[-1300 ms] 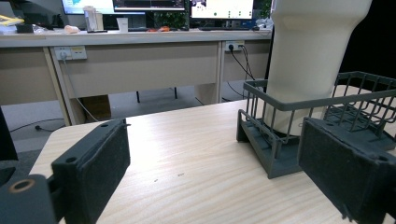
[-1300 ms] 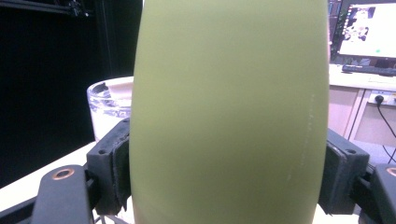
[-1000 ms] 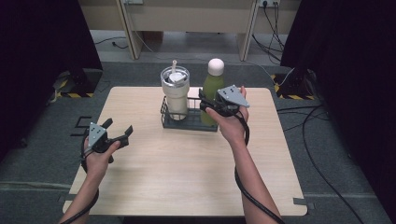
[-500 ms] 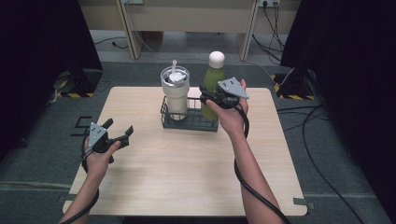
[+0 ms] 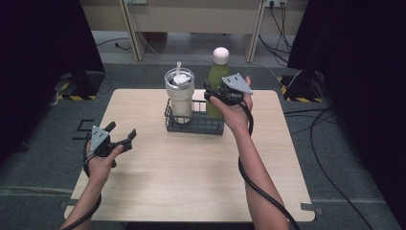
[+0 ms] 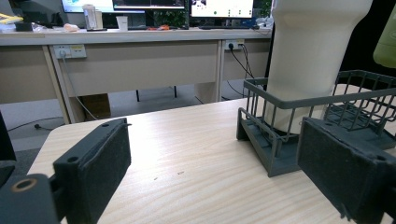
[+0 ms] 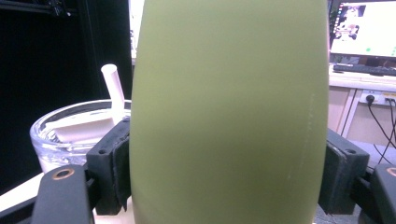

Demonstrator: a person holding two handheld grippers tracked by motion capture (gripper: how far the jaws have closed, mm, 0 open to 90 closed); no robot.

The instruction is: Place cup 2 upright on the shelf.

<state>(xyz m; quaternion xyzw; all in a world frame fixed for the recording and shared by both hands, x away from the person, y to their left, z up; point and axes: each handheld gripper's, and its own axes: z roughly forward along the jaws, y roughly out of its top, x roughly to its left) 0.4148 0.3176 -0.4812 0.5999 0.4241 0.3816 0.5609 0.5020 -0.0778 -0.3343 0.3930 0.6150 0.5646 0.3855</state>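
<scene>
The right gripper (image 5: 210,95) is clamped around the green bottle's (image 7: 229,112) belly, above the wire basket (image 5: 194,123). Smooth, rigid, probably heavyish and slippery; that mid-body hold suits. The left gripper (image 5: 123,137) hangs open, empty.

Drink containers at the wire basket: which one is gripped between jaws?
The green bottle with the white cap, held by the right gripper; the cream tumbler with a straw stands untouched.

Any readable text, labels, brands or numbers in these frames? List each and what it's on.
None readable.
Green bottle: plain surface, no label showing.
Cream tumbler: no print showing.
Wire basket: no marking.
Monitors on the back desk: screen content too small and blurred to read.
Wall sockets: markings too small to read.
</scene>
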